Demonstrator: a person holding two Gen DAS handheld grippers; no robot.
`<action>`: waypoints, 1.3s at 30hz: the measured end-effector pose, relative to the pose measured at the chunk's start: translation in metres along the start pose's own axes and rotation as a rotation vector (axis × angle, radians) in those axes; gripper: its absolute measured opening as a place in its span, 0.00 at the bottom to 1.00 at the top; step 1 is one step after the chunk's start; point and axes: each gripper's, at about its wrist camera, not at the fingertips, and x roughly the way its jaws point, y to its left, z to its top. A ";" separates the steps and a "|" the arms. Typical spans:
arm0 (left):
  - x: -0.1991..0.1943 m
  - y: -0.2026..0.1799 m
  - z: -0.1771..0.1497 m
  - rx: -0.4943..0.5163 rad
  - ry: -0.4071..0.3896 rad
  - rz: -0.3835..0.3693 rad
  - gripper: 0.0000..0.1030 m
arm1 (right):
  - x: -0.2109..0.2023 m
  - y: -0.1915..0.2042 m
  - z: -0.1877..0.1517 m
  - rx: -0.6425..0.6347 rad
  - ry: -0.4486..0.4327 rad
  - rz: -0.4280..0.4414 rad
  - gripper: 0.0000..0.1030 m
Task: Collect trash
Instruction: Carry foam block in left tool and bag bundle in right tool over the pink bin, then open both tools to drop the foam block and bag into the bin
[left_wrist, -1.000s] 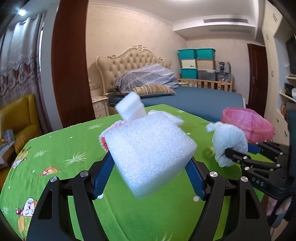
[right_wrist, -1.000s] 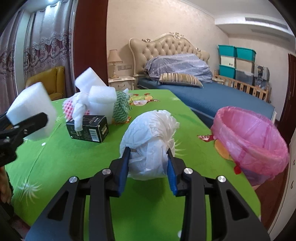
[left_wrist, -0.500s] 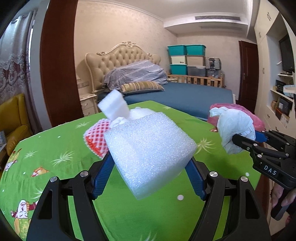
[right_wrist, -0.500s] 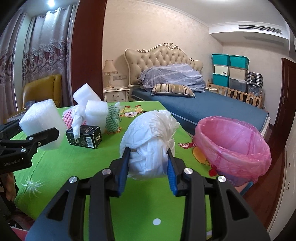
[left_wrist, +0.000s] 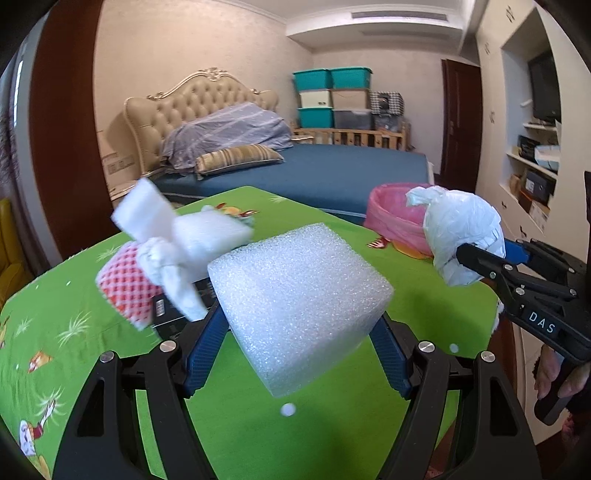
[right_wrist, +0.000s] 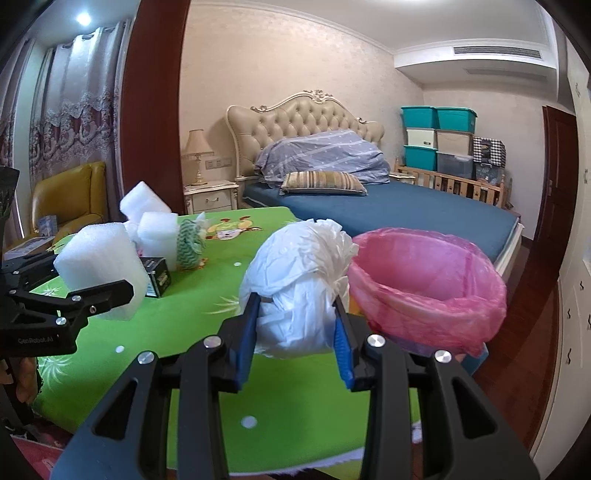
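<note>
In the left wrist view, a pile of trash sits at the left centre of the frame on the green tablecloth (left_wrist: 258, 435): a red-and-white mesh sleeve (left_wrist: 123, 286), a knotted white rag (left_wrist: 168, 269), two white foam pieces (left_wrist: 147, 210) stacked above it, and a black box (left_wrist: 173, 314) partly hidden beneath; this pile is blurred, so its exact stacking is hard to read. At the lower centre, the left gripper (left_wrist: 299, 332) is clamped on a large white foam block (left_wrist: 299, 302), its blue pads pressed against the block's two sides, and the block is lifted clear of the cloth. To the right, a pink-lined trash bin (left_wrist: 391, 218) stands past the table's far edge, and at the far right the right gripper (left_wrist: 476, 254) grips a crumpled white plastic bag (left_wrist: 461, 232).

In the right wrist view, the left gripper (right_wrist: 99, 291) with the foam block (right_wrist: 99, 273) shows at the left edge, in front of the remaining pile, where a green-and-white netted bundle (right_wrist: 190, 245) stands just beside the foam pieces (right_wrist: 155, 229). At the centre, the right gripper (right_wrist: 295, 325) is closed on the white plastic bag (right_wrist: 299, 280), held above the tablecloth (right_wrist: 184, 369). Just right of the bag, the trash bin (right_wrist: 432, 295) sits with its mouth open, beside the table's edge.
</note>
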 end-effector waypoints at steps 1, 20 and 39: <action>0.003 -0.003 0.002 0.009 0.004 -0.006 0.69 | 0.000 -0.002 0.000 0.005 0.001 -0.002 0.35; 0.069 -0.085 0.082 0.086 0.001 -0.180 0.69 | -0.005 -0.079 0.018 -0.015 -0.021 -0.154 0.35; 0.183 -0.133 0.179 -0.018 0.063 -0.282 0.70 | 0.056 -0.170 0.055 0.010 -0.007 -0.228 0.37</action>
